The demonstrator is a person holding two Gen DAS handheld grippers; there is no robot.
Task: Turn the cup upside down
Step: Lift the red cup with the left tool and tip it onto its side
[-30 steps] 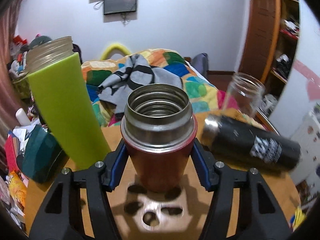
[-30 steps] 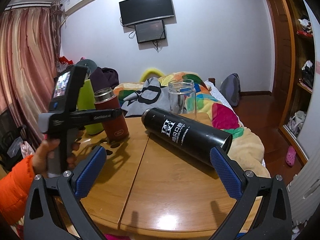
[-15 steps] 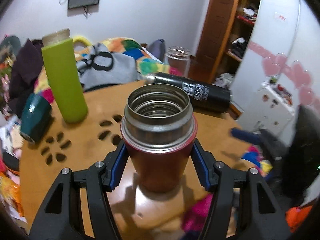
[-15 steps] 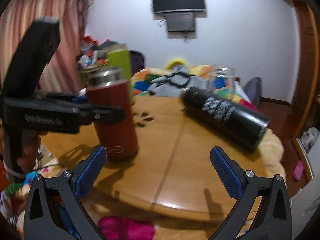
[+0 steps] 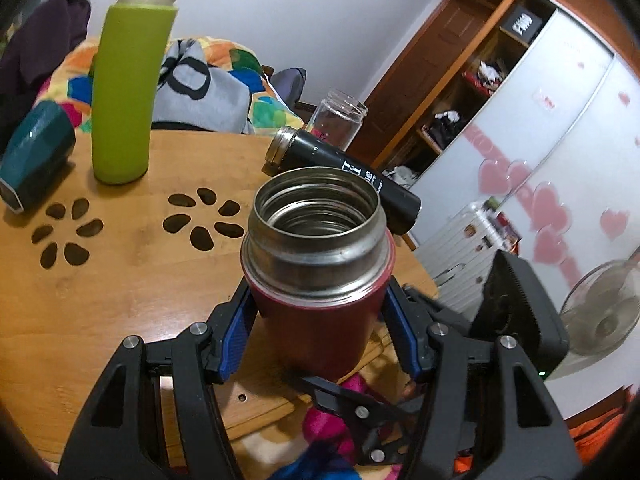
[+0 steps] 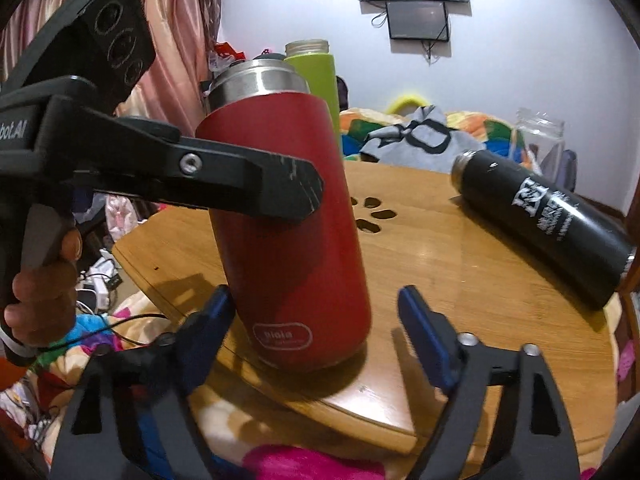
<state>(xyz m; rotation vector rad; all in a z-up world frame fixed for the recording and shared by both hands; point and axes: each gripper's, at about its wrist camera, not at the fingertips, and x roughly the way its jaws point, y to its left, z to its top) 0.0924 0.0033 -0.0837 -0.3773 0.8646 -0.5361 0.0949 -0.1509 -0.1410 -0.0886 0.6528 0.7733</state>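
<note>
Left wrist view: left gripper (image 5: 318,338) clamps open, empty red cup (image 5: 316,280)

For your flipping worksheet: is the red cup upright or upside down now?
Upright, slightly tilted. The red cup shows its open steel mouth on top, the left hand-held gripper clamped on its sides, its base near the table.

the cup (image 6: 288,216) stands mouth up at the near edge of the table (image 6: 460,280), gripped mid-body by the left gripper (image 5: 318,320) reaching in from the left, while the right gripper (image 6: 316,320) straddles its base, left pad touching, right pad apart; to the right a flask (image 6: 548,220) lies on its side, a jar (image 6: 540,136) behind it; a tall bottle (image 5: 124,92) stands behind the cup, a mug (image 5: 36,156) lying left of that
</note>
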